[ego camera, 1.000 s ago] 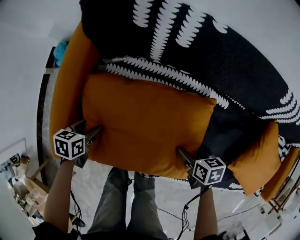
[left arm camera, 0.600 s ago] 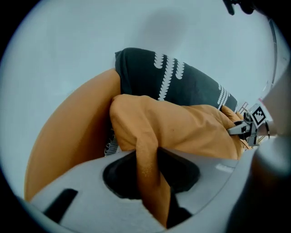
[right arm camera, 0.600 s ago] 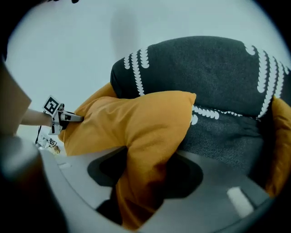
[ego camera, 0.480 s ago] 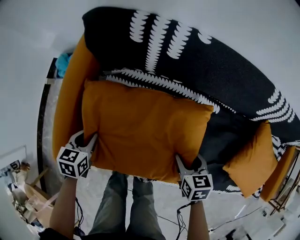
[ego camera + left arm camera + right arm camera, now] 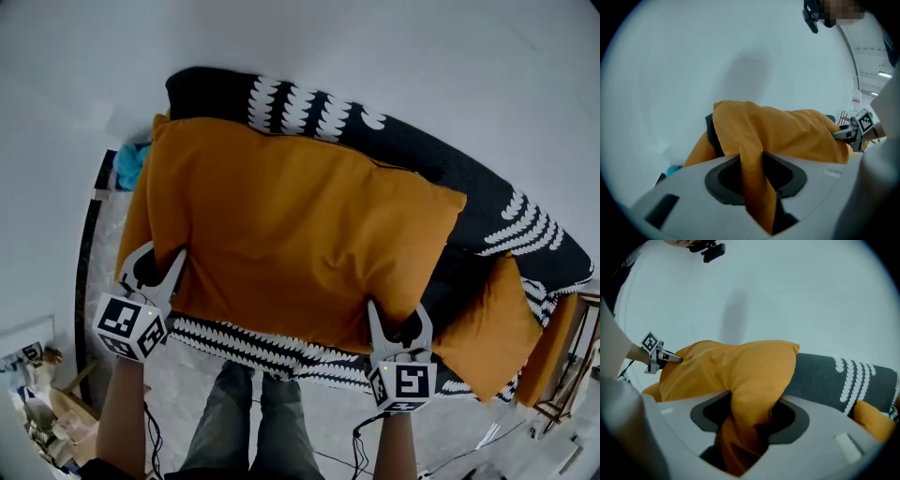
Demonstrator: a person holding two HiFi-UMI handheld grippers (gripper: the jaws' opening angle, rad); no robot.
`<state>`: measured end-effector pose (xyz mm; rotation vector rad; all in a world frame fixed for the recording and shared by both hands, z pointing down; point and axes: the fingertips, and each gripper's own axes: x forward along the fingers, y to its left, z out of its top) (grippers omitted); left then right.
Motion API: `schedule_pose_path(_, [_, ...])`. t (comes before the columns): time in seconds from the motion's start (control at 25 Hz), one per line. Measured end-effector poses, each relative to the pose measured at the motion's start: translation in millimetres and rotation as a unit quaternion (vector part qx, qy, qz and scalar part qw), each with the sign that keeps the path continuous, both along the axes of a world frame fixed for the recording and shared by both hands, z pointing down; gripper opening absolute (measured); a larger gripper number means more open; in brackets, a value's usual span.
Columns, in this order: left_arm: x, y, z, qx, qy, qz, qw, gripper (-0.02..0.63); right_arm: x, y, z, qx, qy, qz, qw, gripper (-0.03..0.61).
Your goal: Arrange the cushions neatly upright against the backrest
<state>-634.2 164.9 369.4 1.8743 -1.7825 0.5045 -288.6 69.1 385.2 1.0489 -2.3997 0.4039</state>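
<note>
A large orange cushion (image 5: 300, 244) is held up off the seat, tilted in front of the black sofa backrest (image 5: 422, 150) with its white leaf pattern. My left gripper (image 5: 155, 270) is shut on the cushion's near left corner, and a fold of orange fabric (image 5: 754, 187) sits pinched between its jaws. My right gripper (image 5: 398, 323) is shut on the near right corner, with bunched fabric (image 5: 750, 423) filling its jaws. In the right gripper view the cushion's body (image 5: 740, 366) rises against the sofa (image 5: 825, 376).
A smaller orange cushion (image 5: 483, 337) lies on the seat at the right, with another orange one (image 5: 548, 352) beyond it. The patterned seat front (image 5: 272, 347) shows below the held cushion. A teal thing (image 5: 128, 167) lies left of the sofa. The person's legs (image 5: 253, 422) stand close to the seat.
Both grippers closed on the big cushion's near corners and lifted it off the seat. It now stands higher and nearer the backrest, uncovering the patterned seat front.
</note>
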Motion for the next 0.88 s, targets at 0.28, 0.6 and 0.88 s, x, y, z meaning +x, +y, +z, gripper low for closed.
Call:
schedule_pose_path(0.28, [-28.5,-79.5,-32.9,0.089,-0.010,-0.007,0.9959,0.136,-22.7,-75.0,-37.9,0.095,-0.029,0.015,0.995,0.265])
schedule_pose_path(0.6, [-31.4,-95.6,60.3,0.004,0.009,-0.027,0.9996,0.141,-22.4,-99.0,50.3,0.027,0.010,0.030,0.999,0.293])
schedule_pose_path(0.88, [-24.2,-81.4,99.2,-0.047,0.017,-0.030,0.9983,0.156,-9.0,-80.6,90.6,-0.021,0.026,0.025,0.999,0.305])
